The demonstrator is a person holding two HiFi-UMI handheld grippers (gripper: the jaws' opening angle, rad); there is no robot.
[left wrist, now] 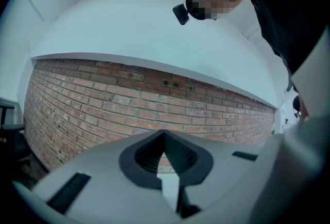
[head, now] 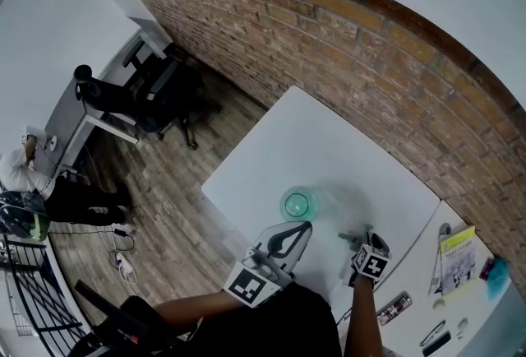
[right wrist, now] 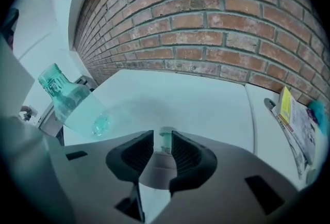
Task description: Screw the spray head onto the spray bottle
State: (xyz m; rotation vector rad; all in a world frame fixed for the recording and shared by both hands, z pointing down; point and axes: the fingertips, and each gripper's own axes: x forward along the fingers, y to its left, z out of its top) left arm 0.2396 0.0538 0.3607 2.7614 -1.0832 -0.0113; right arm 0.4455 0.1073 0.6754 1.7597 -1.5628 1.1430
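Right gripper's jaws, partly open, straddle the spray head on the counter; closing off-centre could flick it away. Left gripper's jaws sit shut, empty.

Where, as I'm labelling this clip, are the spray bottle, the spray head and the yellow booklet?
spray bottle point(right wrist: 77, 109), right gripper view, on its clear body.
spray head point(right wrist: 165, 140), right gripper view, on its pale visible part.
yellow booklet point(head: 456, 242), head view, on its cover.

Spray bottle on the table, spray head just right of it, brick wall behind.
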